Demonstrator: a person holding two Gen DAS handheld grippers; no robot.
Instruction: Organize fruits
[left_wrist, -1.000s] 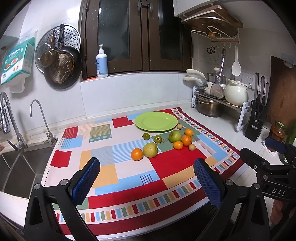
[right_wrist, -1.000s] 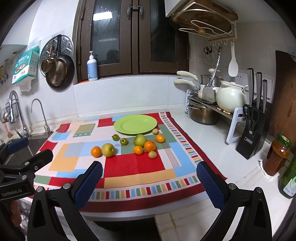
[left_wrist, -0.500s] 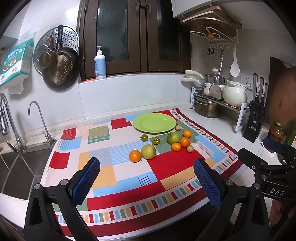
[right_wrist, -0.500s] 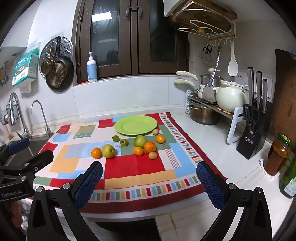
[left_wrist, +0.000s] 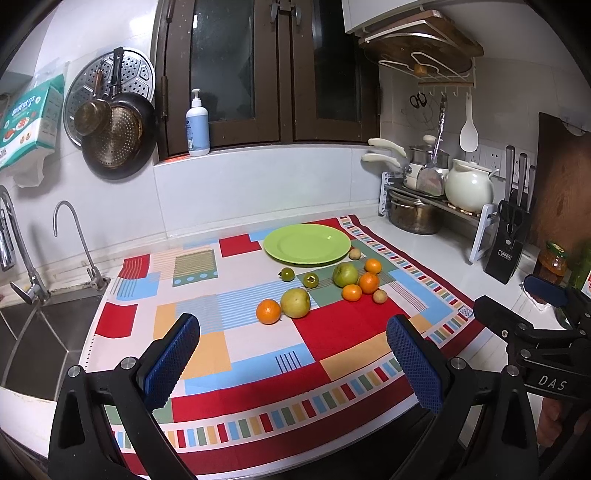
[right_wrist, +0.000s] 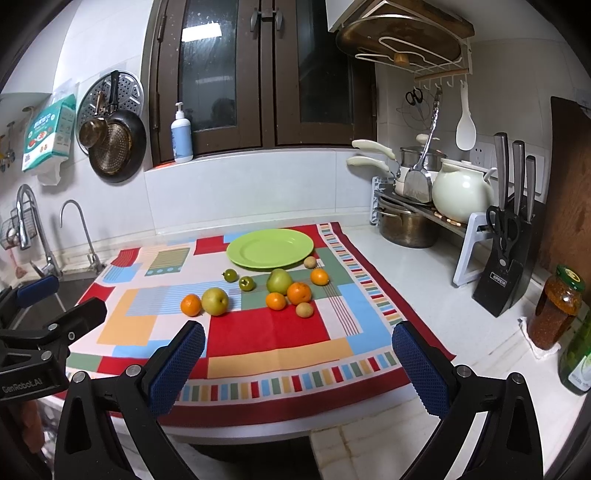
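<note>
Sauce jar (right_wrist: 559, 308) fully visible right view (left: partly hidden).

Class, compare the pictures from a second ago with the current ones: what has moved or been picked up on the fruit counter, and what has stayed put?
Almost nothing changed. The left gripper shifted its aim slightly, so the scene drifts a little in its view; the right gripper barely moved. Both stay open and hold nothing. The green plate is still bare, and the oranges, including the nearest orange, and the other fruit lie where they were on the cloth.
</note>
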